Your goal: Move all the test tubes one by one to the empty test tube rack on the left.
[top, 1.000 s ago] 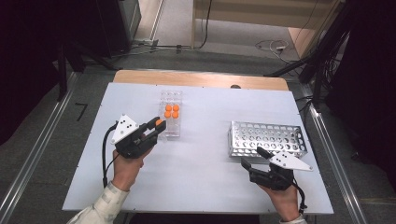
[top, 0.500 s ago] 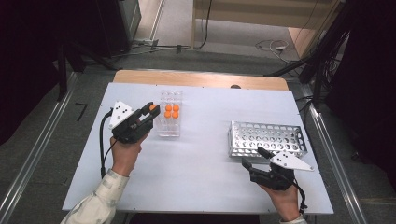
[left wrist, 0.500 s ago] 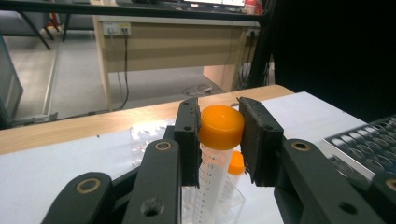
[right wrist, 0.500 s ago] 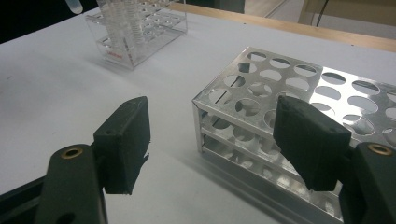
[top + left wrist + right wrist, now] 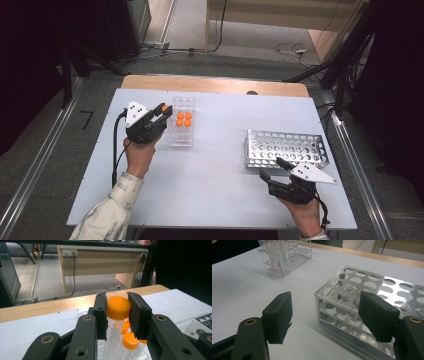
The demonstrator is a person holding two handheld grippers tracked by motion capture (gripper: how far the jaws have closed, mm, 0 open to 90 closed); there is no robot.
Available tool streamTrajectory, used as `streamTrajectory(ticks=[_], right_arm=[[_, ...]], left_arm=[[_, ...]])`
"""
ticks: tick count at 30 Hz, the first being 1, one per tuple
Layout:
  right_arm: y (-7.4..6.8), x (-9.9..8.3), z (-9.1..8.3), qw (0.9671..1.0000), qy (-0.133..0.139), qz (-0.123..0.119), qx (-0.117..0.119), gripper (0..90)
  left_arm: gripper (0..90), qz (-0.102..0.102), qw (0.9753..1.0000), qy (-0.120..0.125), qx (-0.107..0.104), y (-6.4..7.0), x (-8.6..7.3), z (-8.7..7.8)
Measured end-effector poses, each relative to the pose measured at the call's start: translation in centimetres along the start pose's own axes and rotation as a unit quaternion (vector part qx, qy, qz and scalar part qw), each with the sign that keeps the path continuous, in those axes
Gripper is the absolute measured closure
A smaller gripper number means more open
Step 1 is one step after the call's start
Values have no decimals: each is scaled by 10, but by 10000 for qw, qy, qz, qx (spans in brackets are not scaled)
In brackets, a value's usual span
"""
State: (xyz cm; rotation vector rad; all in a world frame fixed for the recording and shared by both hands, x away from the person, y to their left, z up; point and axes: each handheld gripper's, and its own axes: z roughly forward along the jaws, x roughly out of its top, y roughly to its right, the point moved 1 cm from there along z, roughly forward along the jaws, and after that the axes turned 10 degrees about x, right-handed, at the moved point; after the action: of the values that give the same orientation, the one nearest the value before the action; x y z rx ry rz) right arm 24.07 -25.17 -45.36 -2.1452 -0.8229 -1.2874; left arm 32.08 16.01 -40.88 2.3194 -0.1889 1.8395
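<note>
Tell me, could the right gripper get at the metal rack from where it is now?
Probably yes. The right gripper sits just in front of the metal rack, jaws open, with bare table between them. The rack's holes look empty, and the left gripper is far off, holding a tube.

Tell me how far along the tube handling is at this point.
Done: the left gripper has shut on an orange-capped tube, lifted beside the clear rack.
In hand: that tube's transfer, likely toward the metal rack.
Left: four orange-capped tubes sit in the clear rack. The metal rack's holes look empty. The right gripper waits open beside it.
</note>
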Motion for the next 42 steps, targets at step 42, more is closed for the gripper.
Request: streamTrajectory(ticks=[42], right_arm=[[2,-2,1,10000,-19,39,-42,258]], left_arm=[[525,-27,9996,-260,-56,6,-14,2]])
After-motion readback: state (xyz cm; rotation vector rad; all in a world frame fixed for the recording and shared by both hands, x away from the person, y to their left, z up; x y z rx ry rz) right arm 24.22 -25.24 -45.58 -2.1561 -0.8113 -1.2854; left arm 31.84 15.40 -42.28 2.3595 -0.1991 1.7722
